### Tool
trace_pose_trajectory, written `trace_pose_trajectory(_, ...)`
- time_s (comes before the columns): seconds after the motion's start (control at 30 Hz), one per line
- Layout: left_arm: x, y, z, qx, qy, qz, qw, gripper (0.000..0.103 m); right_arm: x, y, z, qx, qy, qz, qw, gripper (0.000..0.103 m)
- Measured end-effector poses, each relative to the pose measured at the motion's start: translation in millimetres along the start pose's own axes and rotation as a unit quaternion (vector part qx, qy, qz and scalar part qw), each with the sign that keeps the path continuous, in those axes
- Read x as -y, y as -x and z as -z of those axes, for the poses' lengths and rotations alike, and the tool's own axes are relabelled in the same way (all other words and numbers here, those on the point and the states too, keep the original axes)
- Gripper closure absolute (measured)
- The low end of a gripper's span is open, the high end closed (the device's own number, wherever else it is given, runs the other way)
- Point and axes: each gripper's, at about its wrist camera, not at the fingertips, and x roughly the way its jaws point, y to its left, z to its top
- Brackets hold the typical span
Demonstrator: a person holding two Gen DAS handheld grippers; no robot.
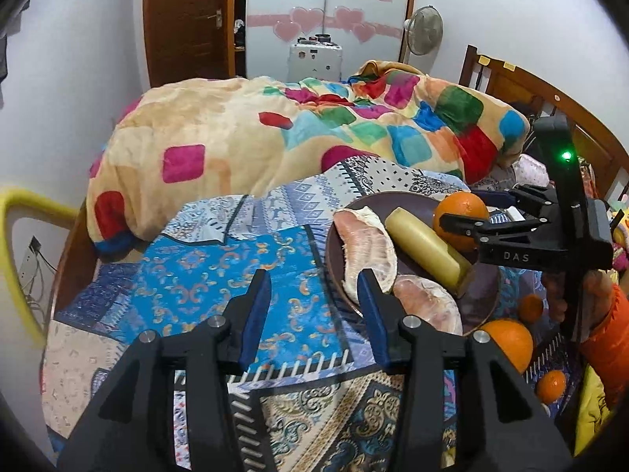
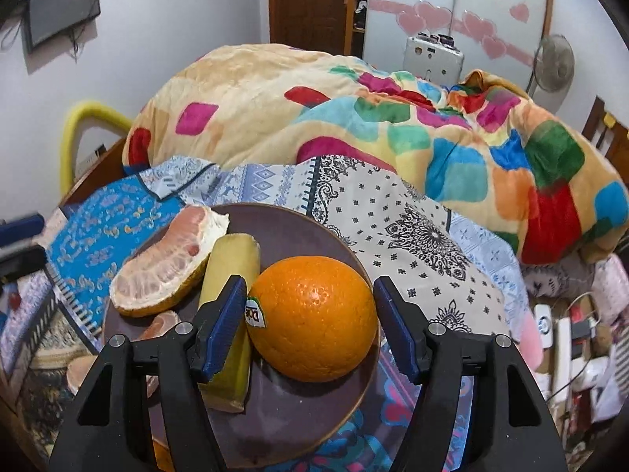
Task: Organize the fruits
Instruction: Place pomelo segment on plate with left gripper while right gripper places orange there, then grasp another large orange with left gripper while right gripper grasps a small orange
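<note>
Right claw (image 2: 308, 324) parted around stickered orange (image 2: 312, 318) on brown plate (image 2: 298, 224) (pads not visibly pressing), left claw (image 1: 316, 306) part-open, empty, beside pomelo wedge (image 1: 367, 249)

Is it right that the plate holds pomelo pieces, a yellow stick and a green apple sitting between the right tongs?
Not quite. The fruit between the right tongs is an orange, not a green apple, as the right wrist view shows. The plate does hold pomelo pieces and the yellow stick.

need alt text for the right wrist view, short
A large round orange with a sticker sits on a dark brown plate between the open right gripper fingers, not visibly pressed. Beside it lie a pale yellow cut stick and a peeled pink pomelo wedge.
</note>
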Motion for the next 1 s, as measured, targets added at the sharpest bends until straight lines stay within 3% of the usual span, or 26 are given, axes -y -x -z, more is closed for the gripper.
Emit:
trace_pose_trajectory(0.23,-7,41,6,0.016,0.004,-0.019,0.9997,0.047,-8,48,4,0.045,0.005,-0.015,0.999,0.034)
trace_pose_trajectory(0.63,-29,104,45,0.011,0.037,-0.070,0.9968,0.046,-22,121,48,0.096,0.008,-0.037,0.995,0.032)
trace_pose_trajectory(0.83,-26,112,70,0.011,0.054,-0.077,0.9955,0.044,-30,135,71,0.099,0.012,-0.041,0.994,0.032)
trace_pose_trajectory(1.0,-8,97,86,0.001,0.047,-0.061,0.9970,0.043,-40,129,87,0.090,0.017,-0.048,0.995,0.027)
